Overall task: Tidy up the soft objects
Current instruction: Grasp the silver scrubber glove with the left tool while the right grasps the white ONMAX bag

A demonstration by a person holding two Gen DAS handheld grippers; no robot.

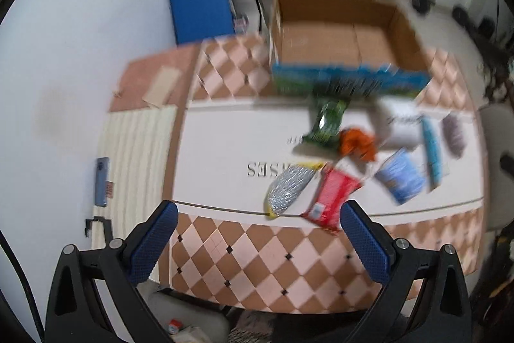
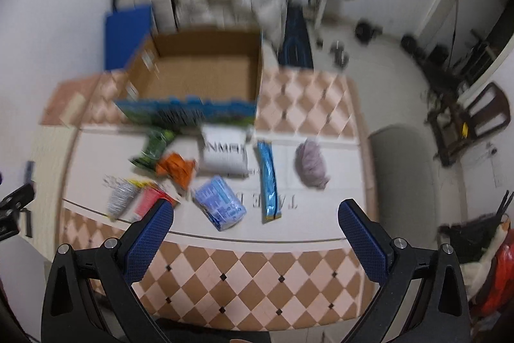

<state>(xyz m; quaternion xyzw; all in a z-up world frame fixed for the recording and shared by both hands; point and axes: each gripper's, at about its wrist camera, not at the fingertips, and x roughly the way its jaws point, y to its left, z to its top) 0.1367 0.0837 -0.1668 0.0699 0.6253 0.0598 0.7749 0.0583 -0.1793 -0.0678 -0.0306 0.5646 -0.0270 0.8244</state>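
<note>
left gripper [image 1: 258, 212] spread wide, holding nothing, above table's near edge | silver pouch [image 2: 119, 194], red packet [image 2: 146, 202], green bag [image 2: 153, 147], orange packet [image 2: 177, 166], white pack [image 2: 224, 152], blue wipes pack [image 2: 220, 203], blue sachet [image 2: 268, 180], grey yarn ball [image 2: 311, 163] on white sheet [image 1: 225, 143] | open cardboard box [image 2: 199, 69] behind | right gripper [image 2: 256, 211] spread, holding nothing

Soft, even indoor light is filling both views, casting only faint shadows and no strong glare. Motion blur is smearing the far scene: the cardboard box [image 1: 343, 44] and the packets on the bench [image 2: 289, 285] are losing their edges, and the print on them is unreadable. Near the lens, the blue pads [image 1: 152, 243] are staying sharp. Fisheye distortion is bending straight lines outward, and dark vignetting is closing the corners.
</note>
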